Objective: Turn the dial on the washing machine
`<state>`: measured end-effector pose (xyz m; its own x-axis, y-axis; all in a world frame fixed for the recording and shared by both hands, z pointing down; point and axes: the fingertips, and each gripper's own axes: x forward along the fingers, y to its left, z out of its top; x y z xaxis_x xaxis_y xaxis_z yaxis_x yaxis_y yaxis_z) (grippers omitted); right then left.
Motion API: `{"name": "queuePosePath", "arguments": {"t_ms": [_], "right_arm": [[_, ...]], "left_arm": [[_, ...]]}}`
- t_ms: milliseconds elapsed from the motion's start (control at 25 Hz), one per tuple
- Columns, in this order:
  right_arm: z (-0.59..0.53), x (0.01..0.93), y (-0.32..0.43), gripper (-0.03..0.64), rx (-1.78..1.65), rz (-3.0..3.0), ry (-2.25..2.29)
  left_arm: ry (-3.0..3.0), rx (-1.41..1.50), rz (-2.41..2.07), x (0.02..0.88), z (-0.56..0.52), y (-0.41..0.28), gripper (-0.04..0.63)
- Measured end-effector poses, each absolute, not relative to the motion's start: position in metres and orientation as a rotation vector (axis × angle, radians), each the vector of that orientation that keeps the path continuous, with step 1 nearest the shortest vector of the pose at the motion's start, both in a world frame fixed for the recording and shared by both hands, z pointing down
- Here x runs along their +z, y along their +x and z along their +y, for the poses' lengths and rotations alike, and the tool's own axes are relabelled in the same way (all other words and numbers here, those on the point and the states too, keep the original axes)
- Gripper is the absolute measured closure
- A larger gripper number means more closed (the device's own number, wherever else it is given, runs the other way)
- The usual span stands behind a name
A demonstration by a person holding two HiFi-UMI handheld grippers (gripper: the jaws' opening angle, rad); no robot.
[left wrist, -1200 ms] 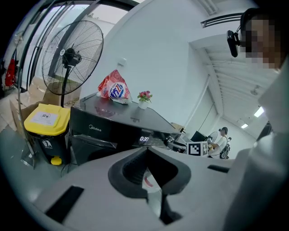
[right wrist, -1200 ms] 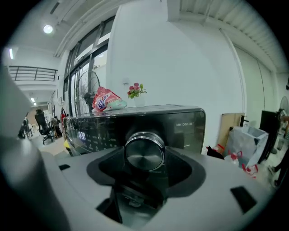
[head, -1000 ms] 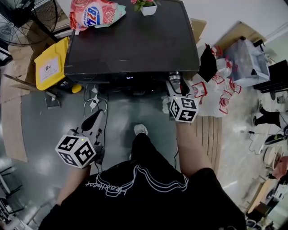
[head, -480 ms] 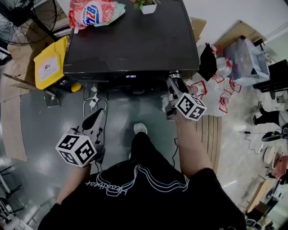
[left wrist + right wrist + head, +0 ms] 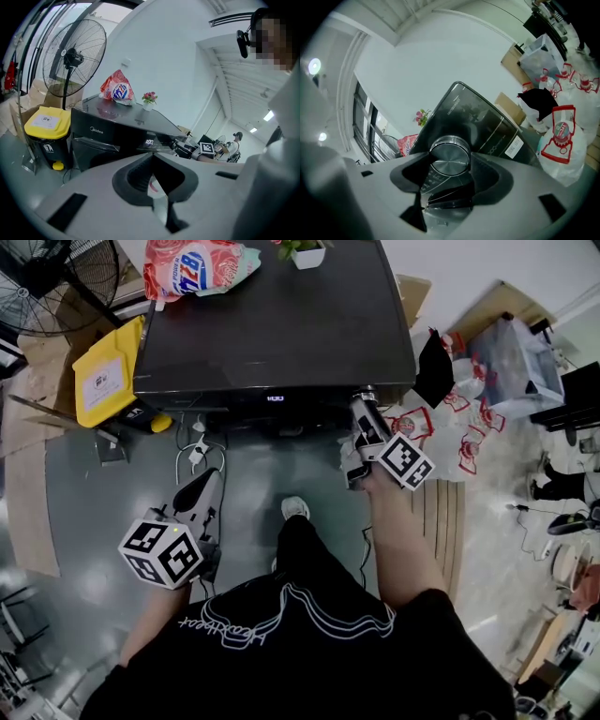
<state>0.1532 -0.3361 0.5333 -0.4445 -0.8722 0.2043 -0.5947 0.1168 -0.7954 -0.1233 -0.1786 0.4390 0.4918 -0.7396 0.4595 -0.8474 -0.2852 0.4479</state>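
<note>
The black washing machine [image 5: 272, 324] stands in front of me, its display lit at the front edge. My right gripper [image 5: 362, 404] reaches to the right end of its front panel. In the right gripper view the round silver dial [image 5: 450, 157] sits between the two dark jaws, and my right gripper [image 5: 450, 162] is shut on its rim. In the head view the dial is mostly hidden by the gripper. My left gripper [image 5: 201, 487] hangs low over the floor, away from the machine; in its own view the left gripper [image 5: 152, 158] has its jaws pressed together on nothing.
On the machine lie a red detergent bag [image 5: 197, 266] and a small flower pot [image 5: 307, 254]. A yellow bin [image 5: 105, 371] and a fan [image 5: 47, 277] stand at the left. Cables [image 5: 197, 454] lie on the floor. Plastic bags [image 5: 469, 427] are piled at the right.
The right gripper's marker cube has rolled clockwise and shifted right while staying on the dial. The machine's display has changed. The left gripper has stayed put.
</note>
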Motion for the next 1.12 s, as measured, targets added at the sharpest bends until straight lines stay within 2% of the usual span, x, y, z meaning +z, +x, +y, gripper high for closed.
{"name": "queuePosePath", "arguments": {"t_ms": [240, 400, 800, 1120], "right_arm": [[-0.335, 0.534, 0.153, 0.333, -1.199, 2.148, -1.494], [-0.333, 0.532, 0.154, 0.322, -1.027, 2.318, -1.649], [-0.324, 0.526, 0.150, 0.299, -0.227, 2.863, -2.050], [-0.327, 0.526, 0.135, 0.298, 0.258, 2.986, -2.235]], "left_arm": [[2.085, 0.224, -1.293, 0.441, -0.178, -0.122, 0.589], [2.088, 0.235, -1.284, 0.443, -0.177, -0.119, 0.589], [2.088, 0.235, -1.281, 0.446, -0.181, -0.118, 0.589], [2.078, 0.242, -1.298, 0.447, -0.183, -0.126, 0.589]]}}
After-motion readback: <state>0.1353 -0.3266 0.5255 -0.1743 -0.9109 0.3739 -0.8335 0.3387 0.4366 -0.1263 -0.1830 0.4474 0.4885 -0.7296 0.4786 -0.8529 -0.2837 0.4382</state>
